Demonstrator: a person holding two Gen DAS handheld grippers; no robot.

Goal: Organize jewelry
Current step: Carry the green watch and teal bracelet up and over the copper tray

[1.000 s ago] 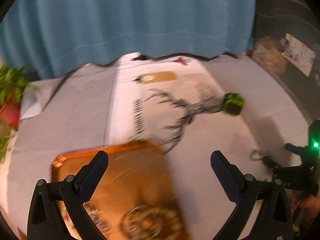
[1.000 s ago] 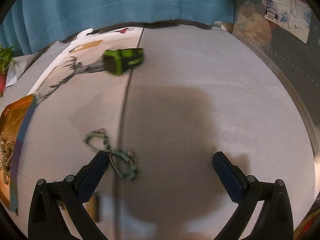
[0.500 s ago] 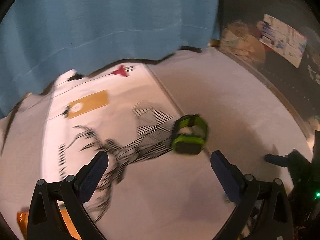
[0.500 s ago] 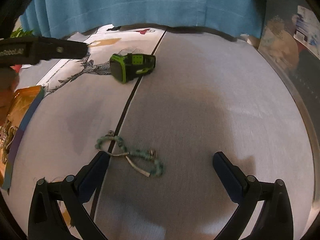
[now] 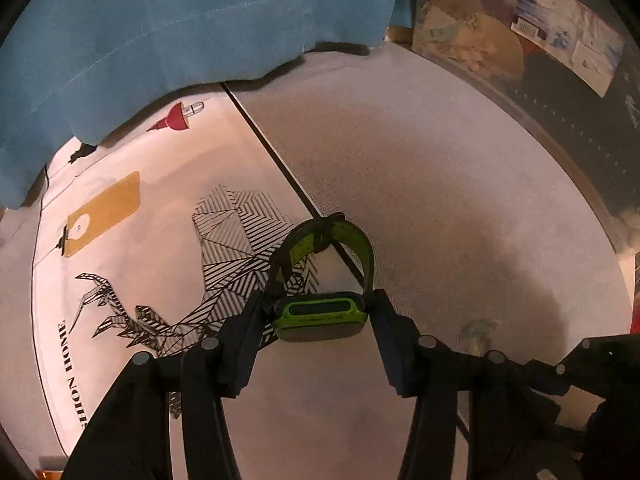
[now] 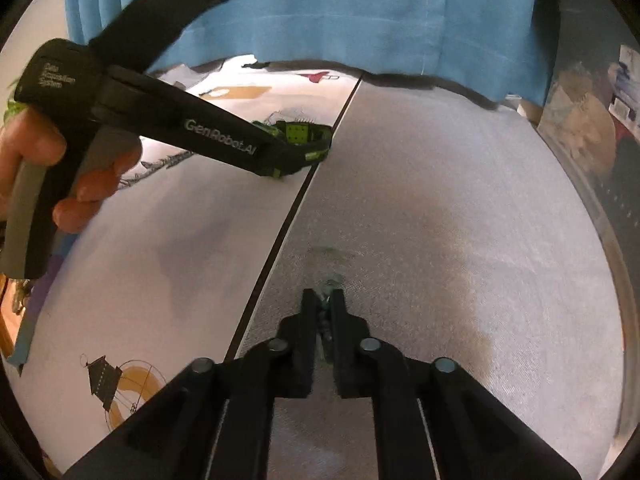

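While the right gripper (image 6: 321, 305) is pinching the bracelet (image 6: 325, 294), the left gripper (image 5: 318, 314) is closing squarely on the watch (image 5: 320, 316); lifting should wait for firm contact

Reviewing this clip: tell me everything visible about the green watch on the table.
The green watch has a lime-green and black rectangular case with a dark face. Its band, lime inside, dark outside and perforated, looks rubbery and is fastened into a loop. It rests on its side, case toward the left wrist camera, loop arching away. It lies across the dark seam between the printed cloth and the grey cloth. The left gripper straddles the case, its jaws closing with the pads against the case ends.
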